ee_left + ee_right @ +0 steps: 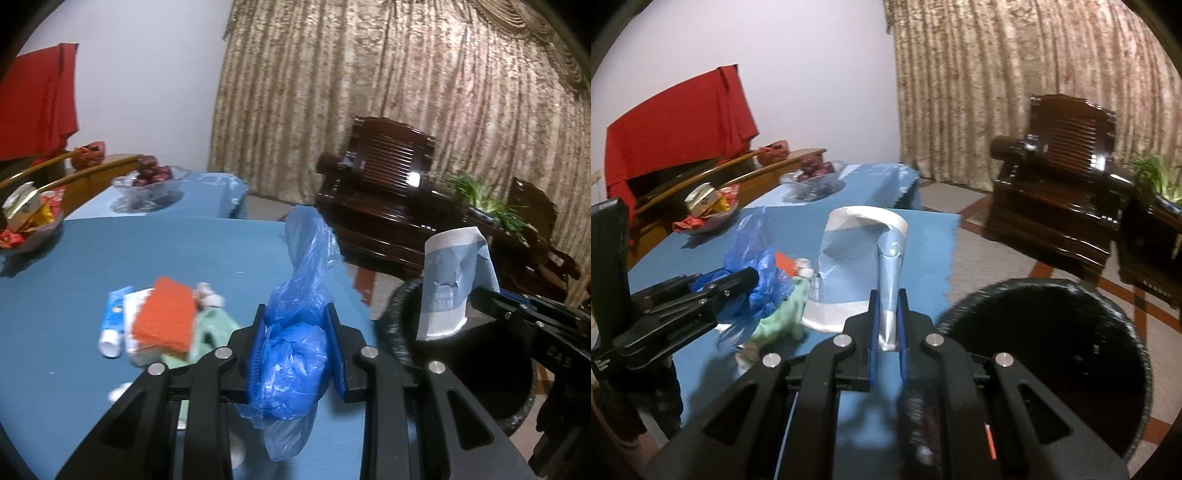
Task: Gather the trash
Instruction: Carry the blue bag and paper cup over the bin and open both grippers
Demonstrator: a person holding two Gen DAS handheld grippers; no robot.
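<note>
My left gripper [297, 334] is shut on a crumpled blue plastic bag [295, 362], which bulges between its blue pads and trails above and below them. It hangs over the blue table [184, 251] near the right edge. My right gripper [888, 314] is shut on a flattened white-and-blue paper wrapper [860, 251] that stands up and curls over. That wrapper [448, 280] shows in the left wrist view above a black round bin [399, 332]. The bin [1052, 354] lies low and right of the table. More litter stays on the table: an orange sponge-like pack [164, 317], a tube [112, 321], a pale green cloth [212, 332].
Two glass bowls stand at the table's far side, one with dark red fruit [151, 173], one with wrapped sweets [26, 221]. A dark wooden armchair [1056, 181] and a side table with a green plant [487, 199] stand beyond the bin. A red cloth [679, 125] covers furniture at the left.
</note>
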